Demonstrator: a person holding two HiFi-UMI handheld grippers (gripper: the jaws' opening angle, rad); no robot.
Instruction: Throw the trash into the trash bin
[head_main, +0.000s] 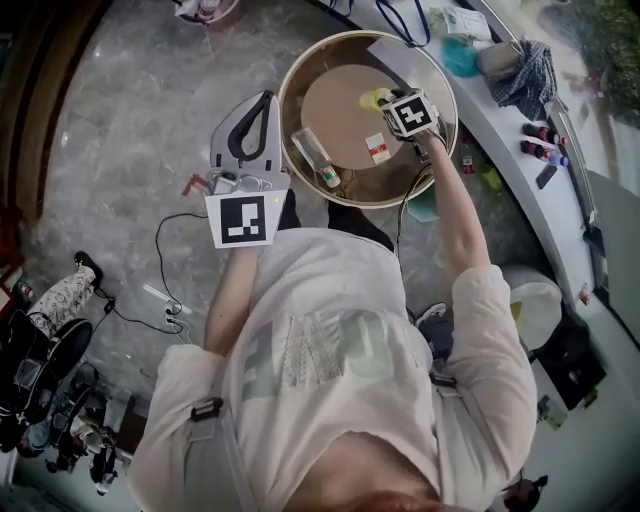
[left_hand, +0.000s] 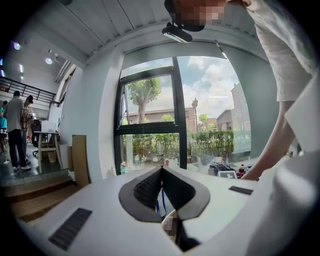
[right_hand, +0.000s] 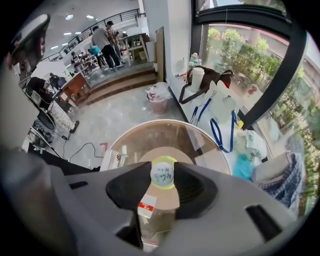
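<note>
- My left gripper (head_main: 268, 98) hangs outside the trash bin (head_main: 330, 45), just beside its left rim and above the grey floor. Its jaws are pressed together with nothing between them. I judge it is parked there to keep clear of the other hand's path into the bin.
- Inside the bin, a clear plastic bottle (head_main: 315, 158) lies on its side on the tan bottom, close to the left wall. It is already where the task wants it.
- Near the middle of the bottom, a small red-and-white pack (head_main: 377, 147) lies flat. That one is binned as well.
- My right gripper (right_hand: 162, 176) reaches over the right rim and points steeply down into the bin. It is clamped on a yellow-green round piece (head_main: 377, 97), with a pad against each side and the white printed top facing the gripper's camera.
- The piece sits well inside the bin's mouth, toward the far side of the bottom. I cannot tell whether it rests on the bottom or hangs just above it.
- I read the steep downward angle as a way to keep the piece over the bottom, so it cannot land on the rim or the floor. Spreading the jaws here should be enough.
- To the right of the bin, the pale counter (head_main: 520, 130) carries a checked cloth (head_main: 527, 68) and other small items, none of them in play.
</note>
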